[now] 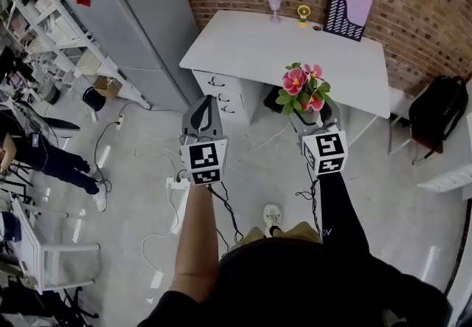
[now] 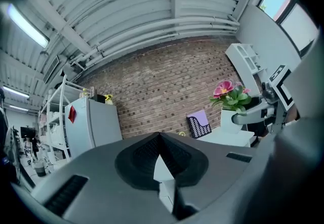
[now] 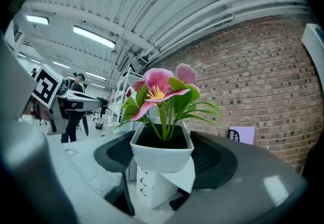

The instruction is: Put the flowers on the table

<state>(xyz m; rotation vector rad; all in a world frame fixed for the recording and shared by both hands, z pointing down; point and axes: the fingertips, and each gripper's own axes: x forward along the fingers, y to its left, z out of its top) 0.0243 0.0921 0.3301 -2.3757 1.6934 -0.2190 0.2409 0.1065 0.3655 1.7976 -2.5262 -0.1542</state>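
Observation:
Pink flowers with green leaves (image 1: 304, 88) stand in a small white pot (image 3: 162, 153). My right gripper (image 1: 310, 120) is shut on that pot and holds it upright in the air, in front of the white table (image 1: 243, 45). In the right gripper view the pot sits between the two dark jaws and the blooms (image 3: 161, 85) rise above them. My left gripper (image 1: 202, 120) is shut and holds nothing, level with the right one and to its left. The left gripper view shows the flowers (image 2: 230, 94) at the right, above the table's edge (image 2: 234, 138).
On the table's far edge stand a purple file holder (image 1: 346, 12), a small pale cup (image 1: 274, 6) and a yellow figure (image 1: 303, 14). Drawers (image 1: 220, 93) sit under the table. A grey fridge (image 1: 133, 15) is to the left, a black bag (image 1: 440, 115) to the right. Cables (image 1: 140, 148) cross the floor.

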